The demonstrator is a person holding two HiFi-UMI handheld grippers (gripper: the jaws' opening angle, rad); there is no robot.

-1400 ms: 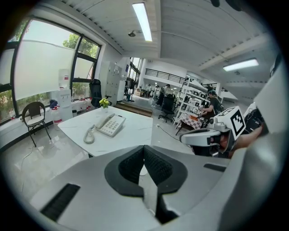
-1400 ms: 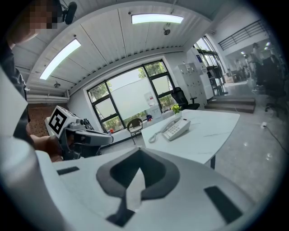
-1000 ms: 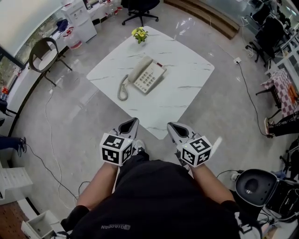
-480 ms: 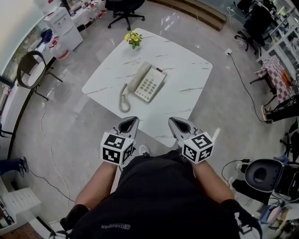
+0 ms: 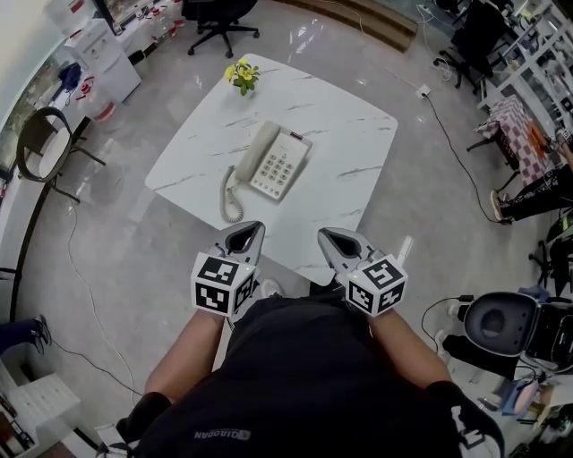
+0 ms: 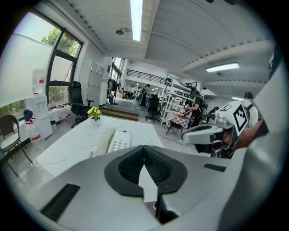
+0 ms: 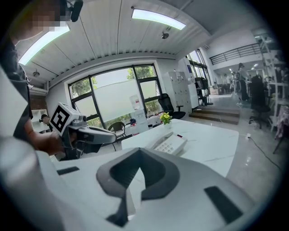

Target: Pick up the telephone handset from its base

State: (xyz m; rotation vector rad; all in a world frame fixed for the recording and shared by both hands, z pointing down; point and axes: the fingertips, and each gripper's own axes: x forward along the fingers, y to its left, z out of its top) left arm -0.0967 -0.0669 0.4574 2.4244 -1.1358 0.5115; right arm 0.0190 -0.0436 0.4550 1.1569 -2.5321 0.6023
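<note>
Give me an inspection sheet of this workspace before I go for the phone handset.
Surface: white marble-look table, mostly bare.
Job's things: telephone, handset resting on its base.
Clutter: yellow flowers at the far corner.
Grippers: left claw and right claw shut, empty, clear of the telephone.
Cables: coiled cord beside the telephone; floor cable at right.
Surroundings: office chair, round-backed chair, people further off.

Closed tongs (image 6: pixel 144 155), telephone (image 6: pixel 115 140) on table (image 6: pixel 67 149) beyond
</note>
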